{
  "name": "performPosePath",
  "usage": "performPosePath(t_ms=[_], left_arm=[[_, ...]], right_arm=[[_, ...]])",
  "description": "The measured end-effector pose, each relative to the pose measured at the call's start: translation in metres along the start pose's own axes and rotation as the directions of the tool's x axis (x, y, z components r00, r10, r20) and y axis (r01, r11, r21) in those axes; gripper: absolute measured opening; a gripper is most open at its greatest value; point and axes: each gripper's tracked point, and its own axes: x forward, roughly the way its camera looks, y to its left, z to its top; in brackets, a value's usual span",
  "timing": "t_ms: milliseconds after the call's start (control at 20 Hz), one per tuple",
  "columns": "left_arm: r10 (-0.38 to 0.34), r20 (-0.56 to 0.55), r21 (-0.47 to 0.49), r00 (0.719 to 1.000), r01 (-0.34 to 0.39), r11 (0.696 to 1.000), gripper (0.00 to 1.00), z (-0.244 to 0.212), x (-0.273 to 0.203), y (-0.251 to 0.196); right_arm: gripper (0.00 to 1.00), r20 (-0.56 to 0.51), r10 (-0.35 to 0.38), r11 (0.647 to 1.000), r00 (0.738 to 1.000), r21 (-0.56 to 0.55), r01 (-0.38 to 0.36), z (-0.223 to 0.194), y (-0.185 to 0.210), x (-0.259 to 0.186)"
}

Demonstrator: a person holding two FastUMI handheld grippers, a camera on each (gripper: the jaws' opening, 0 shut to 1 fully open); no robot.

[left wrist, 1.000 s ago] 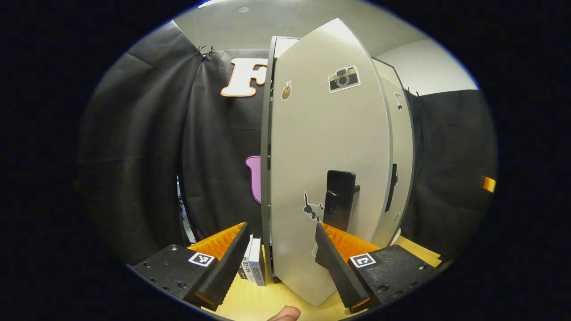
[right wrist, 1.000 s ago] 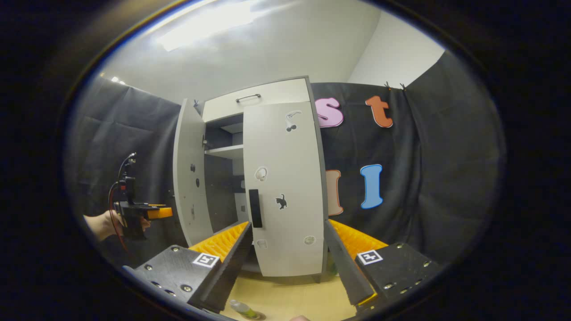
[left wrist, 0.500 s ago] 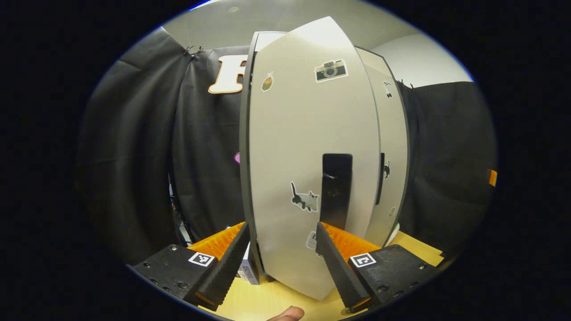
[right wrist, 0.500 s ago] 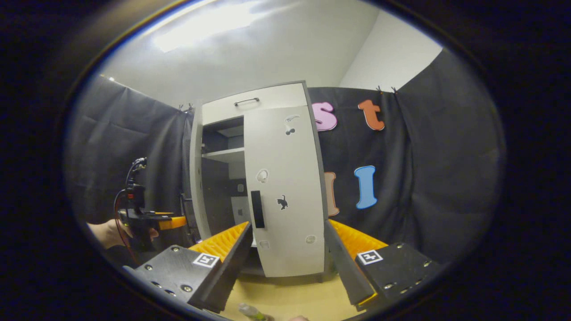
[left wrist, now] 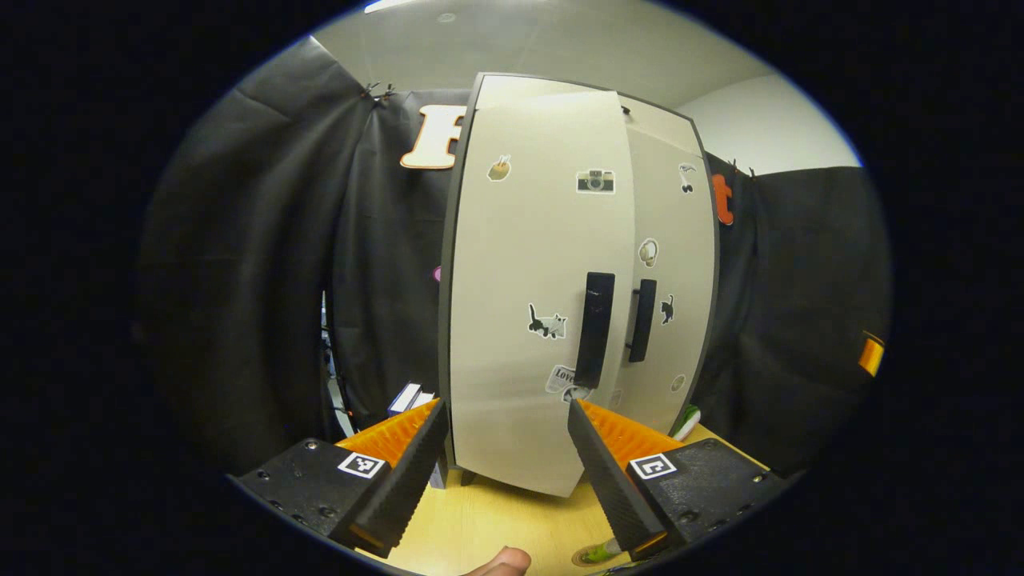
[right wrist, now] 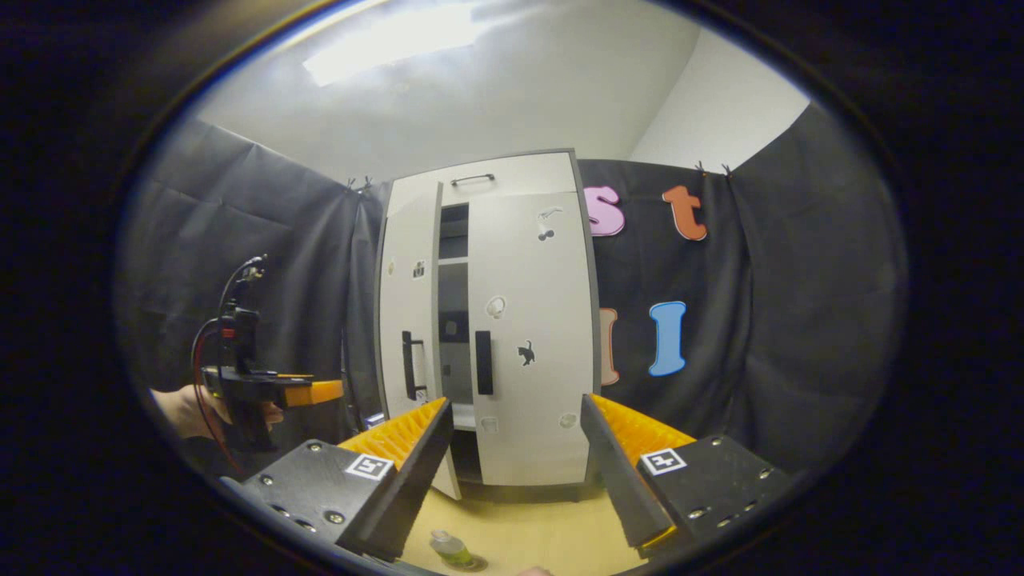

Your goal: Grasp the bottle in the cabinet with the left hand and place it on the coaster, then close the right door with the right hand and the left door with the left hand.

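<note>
Green bottle (right wrist: pixel 450 549) below (near) right tongs (right wrist: pixel 512 456).

Left gripper (left wrist: pixel 506 456) fingers spread, right gripper (right wrist: pixel 516 456) fingers spread, both empty

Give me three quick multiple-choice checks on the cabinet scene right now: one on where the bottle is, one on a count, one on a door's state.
1. Where is the bottle?
A. inside the cabinet
B. on the table in front of the cabinet
C. in the left gripper

2. How many black door handles show in the left gripper view?
A. one
B. two
C. four

3. The left door is:
A. fully shut
B. wide open
C. nearly shut, a gap left

Answers: 1 B, it stands on the wood table. 2 B, one on each door. 3 C, a dark gap remains beside the right door.
</note>
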Motion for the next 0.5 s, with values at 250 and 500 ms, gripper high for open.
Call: performPosePath(t_ms=[250, 500], left_arm=[[0.042, 0.023, 0.029, 0.999, -0.042, 0.999, 0.96, -0.001, -0.036, 0.003], [0.032, 0.016, 0.056, 0.999, -0.033, 0.998, 0.96, 0.005, -0.05, 0.016]], right_arm=[[0.93, -0.004, -0.012, 1.0, 1.0, 0.007, 0.012, -0.005, 0.015, -0.004], [0.92, 0.01, -0.033, 0.999, 0.999, 0.02, 0.032, -0.002, 0.031, -0.003]])
